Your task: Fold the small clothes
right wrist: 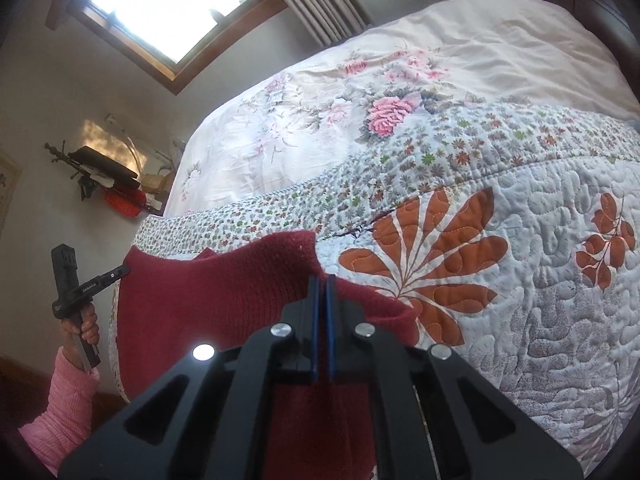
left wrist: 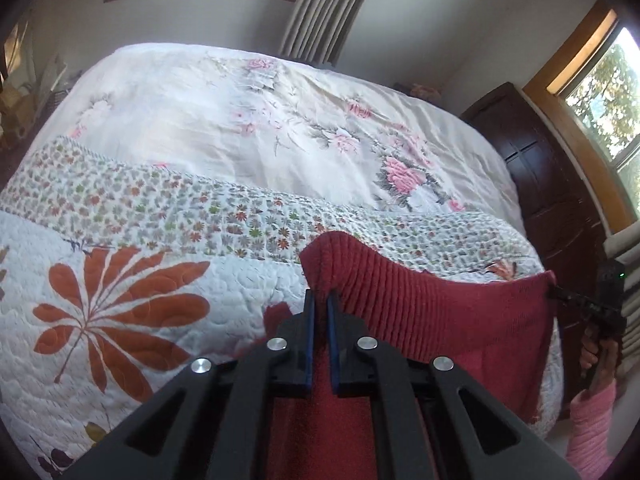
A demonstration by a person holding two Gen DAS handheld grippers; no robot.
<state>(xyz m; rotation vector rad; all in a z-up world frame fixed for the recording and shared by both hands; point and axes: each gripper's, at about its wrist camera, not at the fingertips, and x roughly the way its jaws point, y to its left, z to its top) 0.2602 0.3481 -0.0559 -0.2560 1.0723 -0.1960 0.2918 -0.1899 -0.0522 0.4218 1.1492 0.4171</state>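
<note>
Bedroom setting: a bed (left wrist: 224,128) is seen ahead of both grippers, covered by a quilted spread (left wrist: 240,288) with orange leaf prints and a pale floral sheet (right wrist: 500,52) beyond it.

Left gripper (left wrist: 321,300): blue-padded fingers are closed on the upper edge of a dark red knitted garment (left wrist: 440,312). The fabric is pinched between the pads and hangs below and to the right of the gripper.

Right gripper (right wrist: 321,284): fingers are likewise clamped on the garment's edge, with the red knit draped to its left and under it.

The garment is held stretched between the two grippers, lifted at the near edge of the bed, over the quilt. Each gripper handle is held by a hand (right wrist: 86,326) in a pink sleeve (left wrist: 592,428).

Farther out: a wooden-framed window (right wrist: 160,4) and grey curtains (left wrist: 324,4) are seen behind the bed; a dark wooden cabinet (left wrist: 548,184) stands to the right of the left gripper.
</note>
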